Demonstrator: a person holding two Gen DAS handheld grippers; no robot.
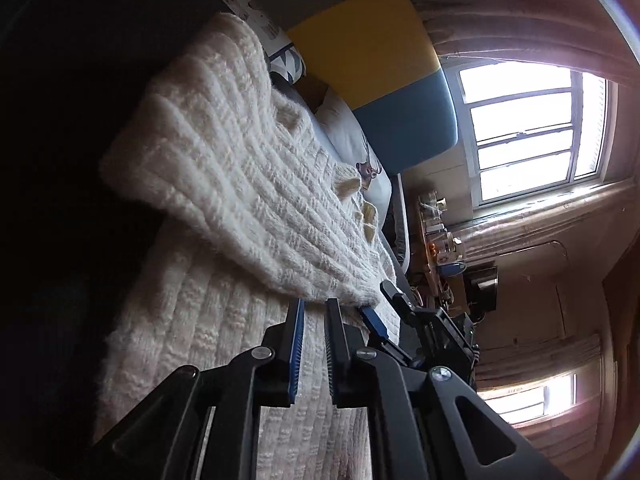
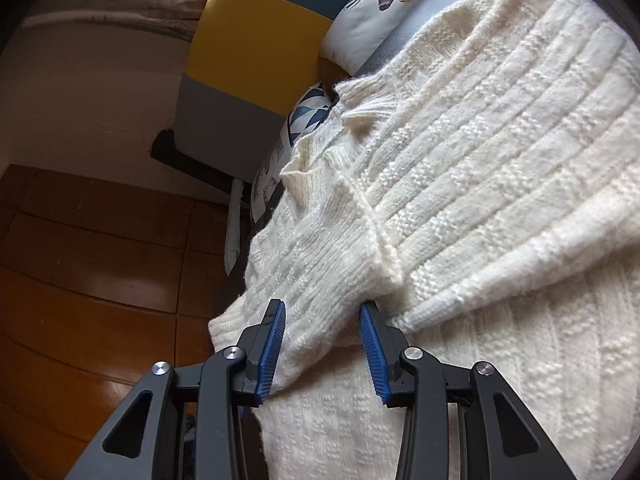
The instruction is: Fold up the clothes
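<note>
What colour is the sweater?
Cream-white sweater, ribbed knit; clearest in the right wrist view.

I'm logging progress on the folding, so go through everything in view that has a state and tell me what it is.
Cream knit sweater: spread on the bed, both sleeves folded in across the body.
Left gripper: open with a narrow gap, holding nothing, at the sleeve edge.
Right gripper: open wide, straddling the sleeve cuff, not clamped.
Deer pillow: lying beyond the sweater, against the headboard.

Bright barred window (image 1: 528, 128), beige curtains (image 1: 532, 32); yellow-blue headboard (image 2: 256, 40) (grey lower panel); glossy wooden floor (image 2: 88, 264); deer-print pillow (image 2: 372, 12).
</note>
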